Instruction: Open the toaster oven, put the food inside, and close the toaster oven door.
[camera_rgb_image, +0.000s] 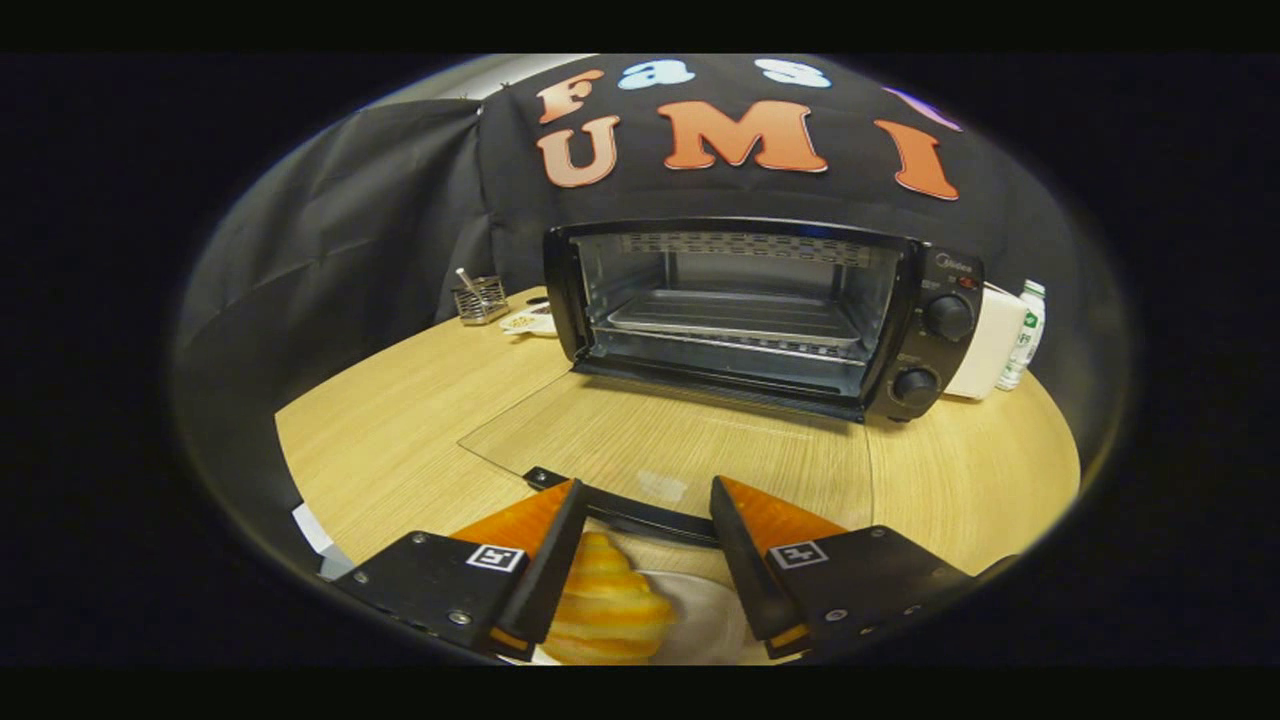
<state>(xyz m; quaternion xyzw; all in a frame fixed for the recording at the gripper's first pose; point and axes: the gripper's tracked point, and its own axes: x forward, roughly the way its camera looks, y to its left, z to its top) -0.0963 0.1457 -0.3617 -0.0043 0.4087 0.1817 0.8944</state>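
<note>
Toaster oven (745, 310) open, croissant (605, 600) waiting on its plate (705, 625).
Gripper (648, 560) spread around it, not clamped; close gently mid-body to avoid crushing.

Your tool (648, 500) is spread wide over a croissant (605, 603) on a plate (705, 625), which lies nearer its left finger. At twelve o'clock the oven (760, 315) stands open, its glass door (660, 450) flat on the surface (400, 440), a tray (735, 318) inside.
</note>
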